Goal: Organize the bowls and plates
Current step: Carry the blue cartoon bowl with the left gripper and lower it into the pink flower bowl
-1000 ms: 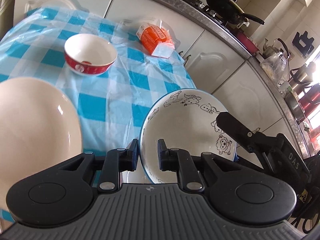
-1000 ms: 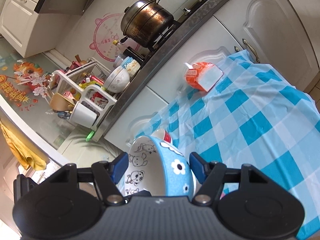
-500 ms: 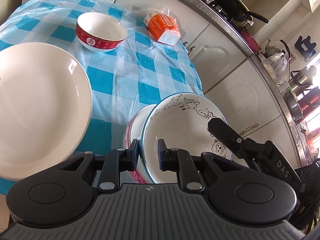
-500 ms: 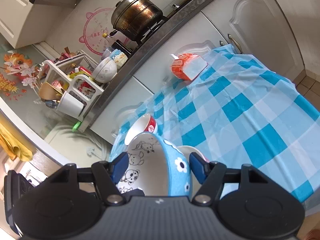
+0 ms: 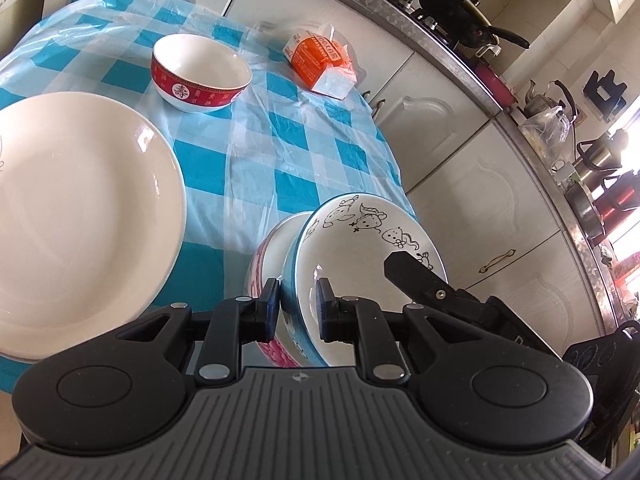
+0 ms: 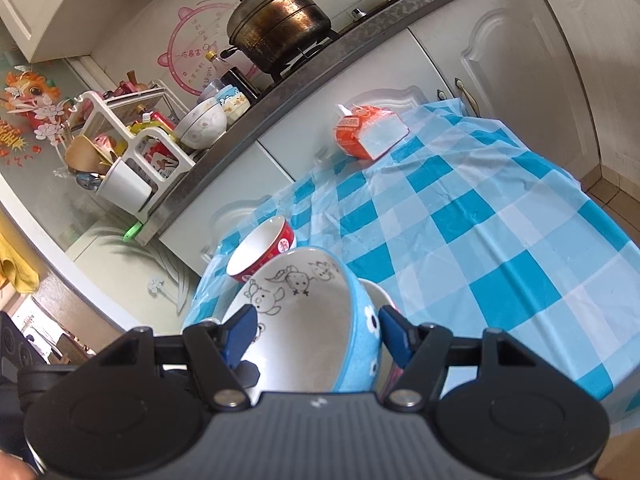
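Note:
My left gripper (image 5: pixel 297 307) is shut on the rim of a blue cartoon bowl (image 5: pixel 360 252), tilted over a pink-patterned bowl (image 5: pixel 268 256) near the table's front edge. My right gripper (image 6: pixel 316 334) is open, its jaws on either side of the same blue bowl (image 6: pixel 308 320), with the pink bowl's rim (image 6: pixel 380 292) just behind. A red-banded bowl (image 5: pixel 200 72) sits further back on the checked cloth and shows in the right wrist view (image 6: pixel 262 252). A large white plate (image 5: pixel 72 216) lies at the left.
An orange tissue pack (image 5: pixel 320 60) lies at the far side of the table, also in the right wrist view (image 6: pixel 368 136). Behind are white cabinets, a counter with a big pot (image 6: pixel 280 28), a dish rack (image 6: pixel 128 152) and kettles (image 5: pixel 548 96).
Both grippers have carried the blue bowl lower, over the table, until it sits tilted on the pink bowl. The white plate and red bowl now show more fully.

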A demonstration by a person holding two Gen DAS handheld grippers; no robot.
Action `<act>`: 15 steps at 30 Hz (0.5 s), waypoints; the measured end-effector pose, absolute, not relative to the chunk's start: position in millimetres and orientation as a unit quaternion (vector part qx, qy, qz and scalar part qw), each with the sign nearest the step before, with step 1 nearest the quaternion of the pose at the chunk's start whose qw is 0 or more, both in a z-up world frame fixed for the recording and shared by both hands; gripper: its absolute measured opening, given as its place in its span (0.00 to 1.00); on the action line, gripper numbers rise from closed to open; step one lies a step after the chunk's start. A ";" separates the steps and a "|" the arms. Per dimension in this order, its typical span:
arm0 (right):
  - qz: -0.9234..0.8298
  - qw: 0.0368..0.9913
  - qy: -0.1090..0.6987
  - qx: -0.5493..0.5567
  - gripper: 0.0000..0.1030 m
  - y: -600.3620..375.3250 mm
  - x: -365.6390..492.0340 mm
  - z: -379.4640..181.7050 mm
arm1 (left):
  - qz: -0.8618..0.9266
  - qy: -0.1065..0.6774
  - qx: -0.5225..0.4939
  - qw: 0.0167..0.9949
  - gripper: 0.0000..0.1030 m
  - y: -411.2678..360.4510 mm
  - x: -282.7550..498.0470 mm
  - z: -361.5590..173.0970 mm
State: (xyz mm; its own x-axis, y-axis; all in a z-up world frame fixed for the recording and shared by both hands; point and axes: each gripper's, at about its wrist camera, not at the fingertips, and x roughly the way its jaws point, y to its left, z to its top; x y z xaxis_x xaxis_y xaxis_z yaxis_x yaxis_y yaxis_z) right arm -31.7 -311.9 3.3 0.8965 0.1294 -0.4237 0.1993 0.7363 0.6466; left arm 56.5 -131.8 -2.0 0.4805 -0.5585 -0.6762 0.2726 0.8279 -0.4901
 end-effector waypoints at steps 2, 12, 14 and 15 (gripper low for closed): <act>-0.018 0.904 0.225 0.364 0.65 -311.8 -32.1 2.2 | -0.250 0.442 -0.158 0.847 0.23 -131.3 55.8 -1.8; -0.037 0.913 0.209 0.349 0.65 -308.0 -38.1 6.8 | -0.266 0.389 -0.139 0.871 0.53 -125.1 45.3 12.6; -0.033 0.911 0.207 0.356 0.67 -311.7 -38.3 7.5 | -0.265 0.387 -0.143 0.871 0.53 -122.3 45.5 14.9; -0.031 0.910 0.202 0.361 0.67 -313.3 -39.5 7.2 | -0.261 0.383 -0.143 0.874 0.53 -121.1 45.2 15.5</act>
State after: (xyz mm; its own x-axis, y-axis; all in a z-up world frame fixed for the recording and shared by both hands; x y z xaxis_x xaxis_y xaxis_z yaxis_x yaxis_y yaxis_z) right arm -39.5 -313.3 7.2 0.9164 0.0890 -0.3902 0.2025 0.7378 0.6439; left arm 45.2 -121.1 15.5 0.5698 -0.5662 -0.5956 0.3469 0.8227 -0.4504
